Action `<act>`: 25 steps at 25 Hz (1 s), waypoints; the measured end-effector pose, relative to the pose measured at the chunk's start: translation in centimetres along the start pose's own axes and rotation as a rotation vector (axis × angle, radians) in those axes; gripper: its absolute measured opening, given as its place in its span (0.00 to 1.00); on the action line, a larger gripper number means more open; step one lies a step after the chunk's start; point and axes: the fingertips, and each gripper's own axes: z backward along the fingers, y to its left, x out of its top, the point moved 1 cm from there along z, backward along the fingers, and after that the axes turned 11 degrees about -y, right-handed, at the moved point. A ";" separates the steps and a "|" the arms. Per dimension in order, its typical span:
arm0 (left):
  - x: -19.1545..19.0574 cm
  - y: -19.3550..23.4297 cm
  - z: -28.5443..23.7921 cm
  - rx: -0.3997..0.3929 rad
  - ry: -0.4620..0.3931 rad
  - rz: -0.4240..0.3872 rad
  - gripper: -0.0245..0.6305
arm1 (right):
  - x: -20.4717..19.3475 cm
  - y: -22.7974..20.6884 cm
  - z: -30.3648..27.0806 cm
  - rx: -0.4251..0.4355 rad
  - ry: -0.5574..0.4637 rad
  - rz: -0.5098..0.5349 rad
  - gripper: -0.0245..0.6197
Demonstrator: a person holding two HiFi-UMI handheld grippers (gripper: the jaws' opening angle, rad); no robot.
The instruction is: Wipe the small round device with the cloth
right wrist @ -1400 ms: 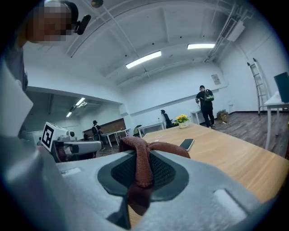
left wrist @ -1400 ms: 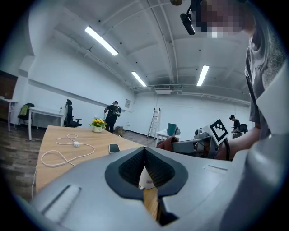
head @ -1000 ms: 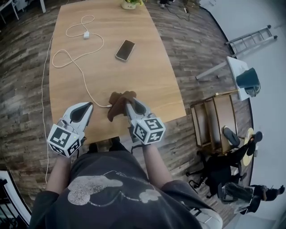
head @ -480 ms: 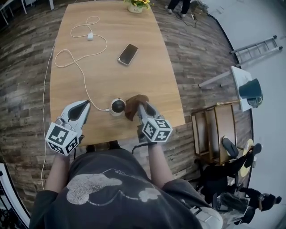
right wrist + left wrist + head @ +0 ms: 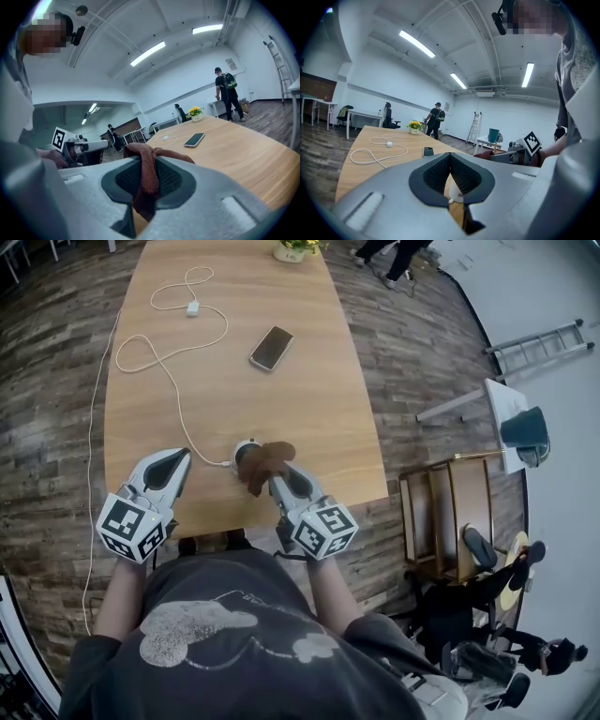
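Observation:
The small round device stands near the table's front edge, white rim showing, its right side under the brown cloth. My right gripper is shut on that cloth, which drapes over its tips in the right gripper view. To the left of the device, my left gripper has its jaws shut on nothing and does not touch it. In the left gripper view the device shows white through the gap below the jaws. A white cable runs from the device across the table.
A phone lies mid-table, with a white charger and a flower pot farther off. The wooden table ends just before my grippers. A wooden rack and a ladder stand to the right. People stand at the far end of the room.
The right gripper carried the cloth rightward off the device half a second ago, then brought it back left over the device's right side. The left gripper stayed in place.

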 end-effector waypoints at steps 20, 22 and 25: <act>-2.3 -1.1 -0.9 -0.062 0.055 0.046 0.07 | -9.0 -1.5 -0.8 -0.074 0.197 0.051 0.12; -2.4 -1.3 -0.9 -0.064 0.057 0.045 0.07 | -9.5 -1.7 -0.8 -0.079 0.215 0.052 0.12; -2.4 -1.6 -0.9 -0.068 0.060 0.044 0.07 | -10.3 -1.9 -0.8 -0.088 0.250 0.069 0.12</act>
